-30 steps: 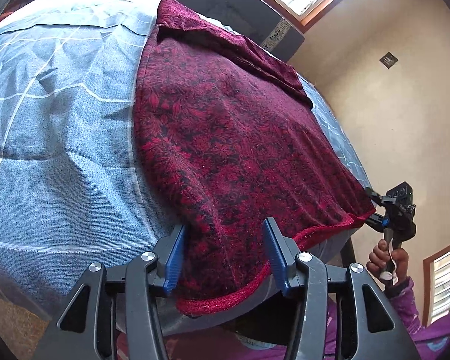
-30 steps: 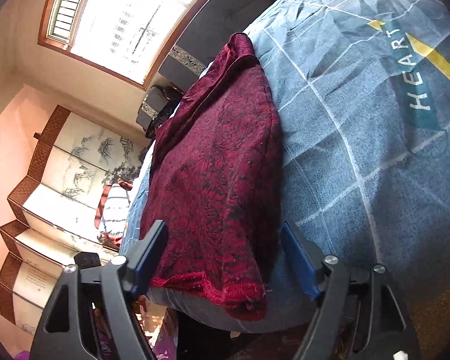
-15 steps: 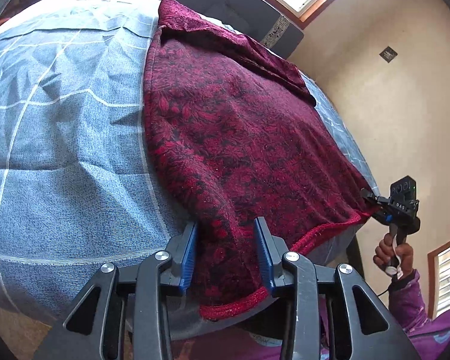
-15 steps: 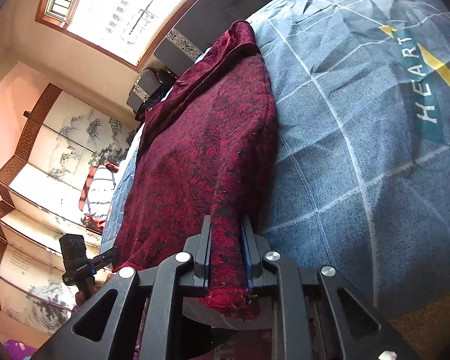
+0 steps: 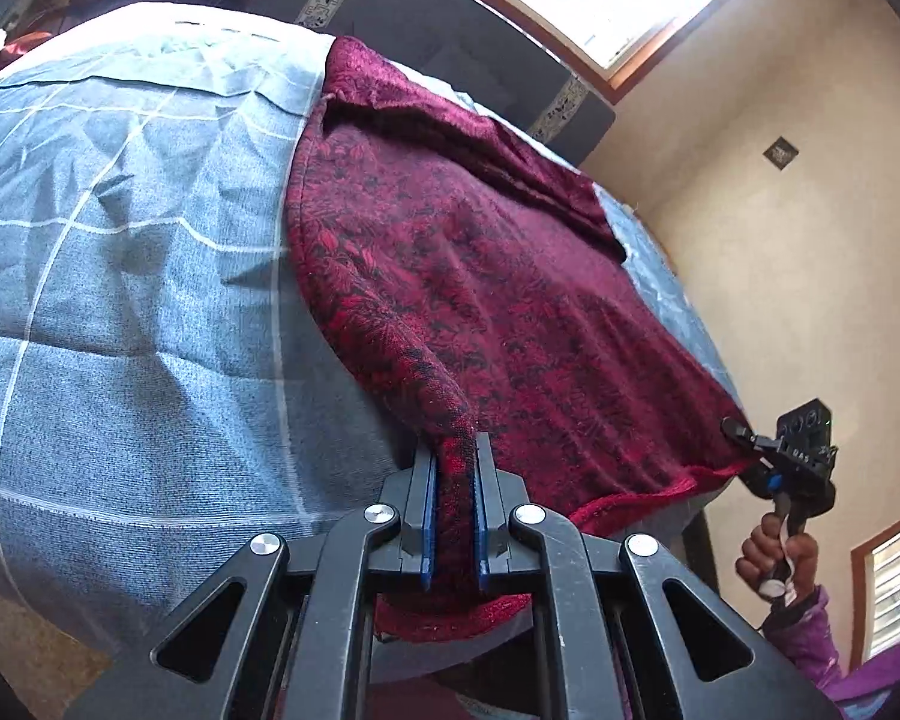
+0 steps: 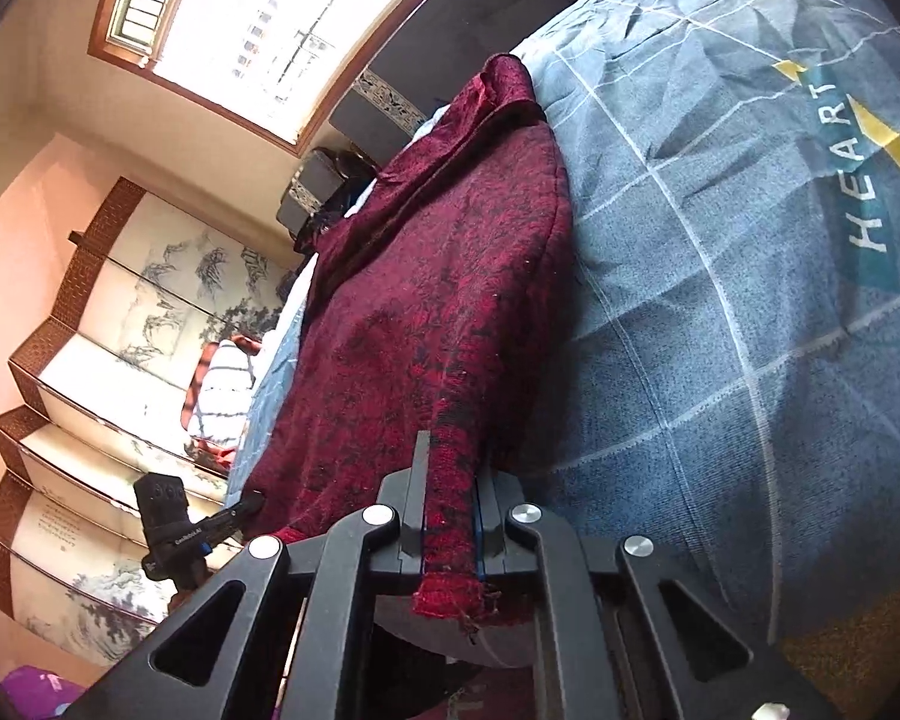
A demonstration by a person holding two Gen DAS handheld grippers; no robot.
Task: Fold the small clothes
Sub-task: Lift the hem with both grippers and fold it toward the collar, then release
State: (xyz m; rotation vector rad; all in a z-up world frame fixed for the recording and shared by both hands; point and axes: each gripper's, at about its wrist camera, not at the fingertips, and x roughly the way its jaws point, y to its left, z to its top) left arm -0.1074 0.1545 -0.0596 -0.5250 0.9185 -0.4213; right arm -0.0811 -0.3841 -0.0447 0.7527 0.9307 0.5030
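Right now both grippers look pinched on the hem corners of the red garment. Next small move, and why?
Probably lift both corners together and carry the hem up the bed toward the collar end. The left gripper and right gripper are each shut on a near corner of the red garment, which lies flat and unfolded on the blue bedspread, so a first fold seems ready.

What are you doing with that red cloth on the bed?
A person is folding a red garment spread on a blue bedsheet. The left gripper and the right gripper are each shut on a corner of its near hem. Nothing is folded over yet.
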